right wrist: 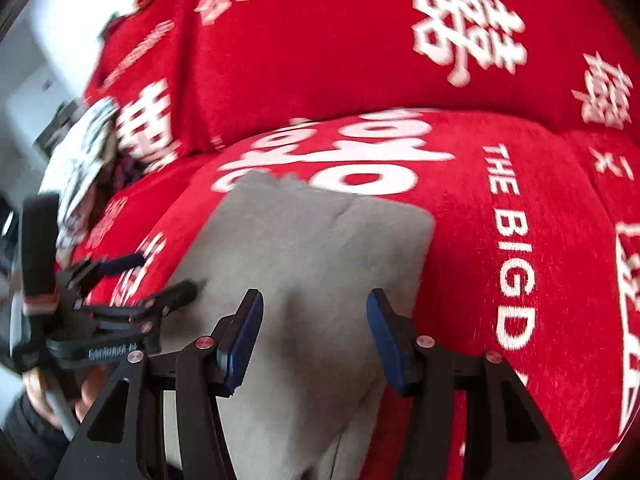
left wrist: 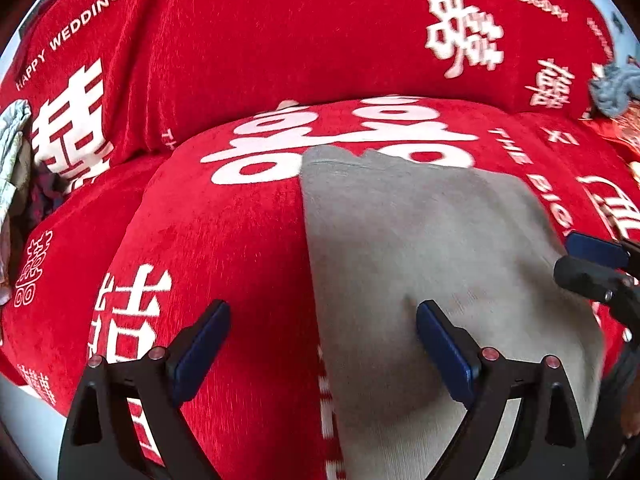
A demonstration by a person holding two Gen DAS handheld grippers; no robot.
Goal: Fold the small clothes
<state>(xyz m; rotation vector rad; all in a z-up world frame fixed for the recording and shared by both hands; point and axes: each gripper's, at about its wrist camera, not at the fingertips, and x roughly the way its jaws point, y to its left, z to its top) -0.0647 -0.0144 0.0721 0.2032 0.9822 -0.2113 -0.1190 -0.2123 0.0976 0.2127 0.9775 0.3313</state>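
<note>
A grey garment lies flat on the red sofa seat cushion, its long edges running away from me. My left gripper stands wide open over the garment's left edge, with one finger above red cushion and the other above grey cloth. Nothing sits between its pads. In the right wrist view my right gripper is open above the near part of the grey garment, which has a soft crease between the fingers; the pads do not press on it. Each gripper also shows in the other's view: right gripper, left gripper.
The red backrest with white lettering rises behind the seat. A pile of pale and patterned clothes sits at the sofa's left end, also seen as patterned cloth. A grey-blue knit piece lies at the far right. A person's hand holds the left gripper.
</note>
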